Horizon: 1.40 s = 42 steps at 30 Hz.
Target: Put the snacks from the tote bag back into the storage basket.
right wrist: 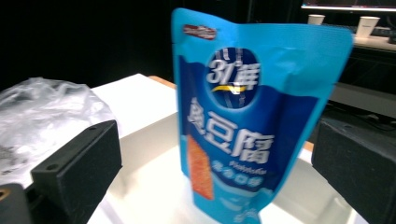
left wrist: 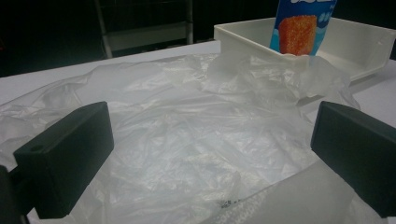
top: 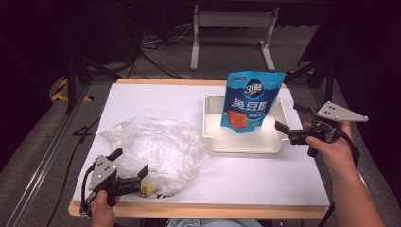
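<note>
A blue snack pouch stands upright in a white tray on the table's right half. In the right gripper view the pouch rises between and beyond the two black jaws, which stand wide apart and touch nothing. My right gripper is open at the tray's right rim. A crumpled clear plastic bag lies on the left half. My left gripper is open at the bag's near edge, with the bag spread between its jaws.
White paper covers the wooden table. A small yellow item peeks from under the bag near the front edge. Behind the table are a metal frame's legs and loose cables on the floor.
</note>
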{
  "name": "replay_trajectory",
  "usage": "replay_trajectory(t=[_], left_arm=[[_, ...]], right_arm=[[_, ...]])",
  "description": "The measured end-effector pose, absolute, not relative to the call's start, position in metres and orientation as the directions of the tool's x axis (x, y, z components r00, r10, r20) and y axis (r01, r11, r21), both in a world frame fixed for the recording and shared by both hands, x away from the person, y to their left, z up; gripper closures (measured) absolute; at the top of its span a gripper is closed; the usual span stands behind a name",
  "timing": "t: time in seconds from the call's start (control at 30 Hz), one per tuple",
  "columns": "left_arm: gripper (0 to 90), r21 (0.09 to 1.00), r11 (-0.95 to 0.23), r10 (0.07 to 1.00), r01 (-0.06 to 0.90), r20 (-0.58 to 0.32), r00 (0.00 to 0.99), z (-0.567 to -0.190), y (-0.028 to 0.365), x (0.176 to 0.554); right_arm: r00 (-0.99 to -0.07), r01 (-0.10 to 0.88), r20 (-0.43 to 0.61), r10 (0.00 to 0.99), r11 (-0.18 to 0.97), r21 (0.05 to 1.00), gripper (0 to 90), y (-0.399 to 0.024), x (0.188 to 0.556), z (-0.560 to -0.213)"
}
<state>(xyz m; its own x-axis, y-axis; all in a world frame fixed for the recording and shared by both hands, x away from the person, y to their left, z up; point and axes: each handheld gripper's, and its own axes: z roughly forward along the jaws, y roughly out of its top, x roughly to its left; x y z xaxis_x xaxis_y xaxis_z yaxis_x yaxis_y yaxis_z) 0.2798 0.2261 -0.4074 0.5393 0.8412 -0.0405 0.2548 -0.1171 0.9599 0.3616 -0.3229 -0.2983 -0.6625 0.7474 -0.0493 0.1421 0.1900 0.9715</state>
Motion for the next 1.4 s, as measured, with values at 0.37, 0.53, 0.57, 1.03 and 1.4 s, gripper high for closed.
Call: replay_trajectory(t=[0.37, 0.53, 0.57, 1.03, 1.4], left_arm=[[0.1, 0.962, -0.115, 0.841, 0.246, -0.038, 0.540, -0.407, 0.228, 0.280], [0.1, 0.964, -0.128, 0.831, 0.235, -0.025, 0.556, -0.407, 0.227, 0.279], [0.1, 0.964, -0.129, 0.831, 0.233, -0.024, 0.556, -0.407, 0.227, 0.280], [0.2, 0.965, -0.122, 0.836, 0.231, -0.026, 0.548, -0.408, 0.230, 0.282], [0.2, 0.966, -0.127, 0.827, 0.227, -0.023, 0.561, -0.410, 0.230, 0.284]], right_arm=[[-0.670, 0.137, -0.055, 0.740, 0.196, 0.971, 1.1, -0.313, 0.328, -0.324], [-0.649, 0.147, -0.073, 0.757, 0.219, 0.965, 0.9, -0.306, 0.319, -0.339], [-0.650, 0.147, -0.070, 0.757, 0.215, 0.965, 0.9, -0.305, 0.317, -0.342], [-0.657, 0.124, -0.089, 0.749, 0.223, 0.967, 1.3, -0.294, 0.307, -0.382], [-0.690, 0.123, -0.083, 0.719, 0.229, 0.966, 1.2, -0.295, 0.312, -0.412]])
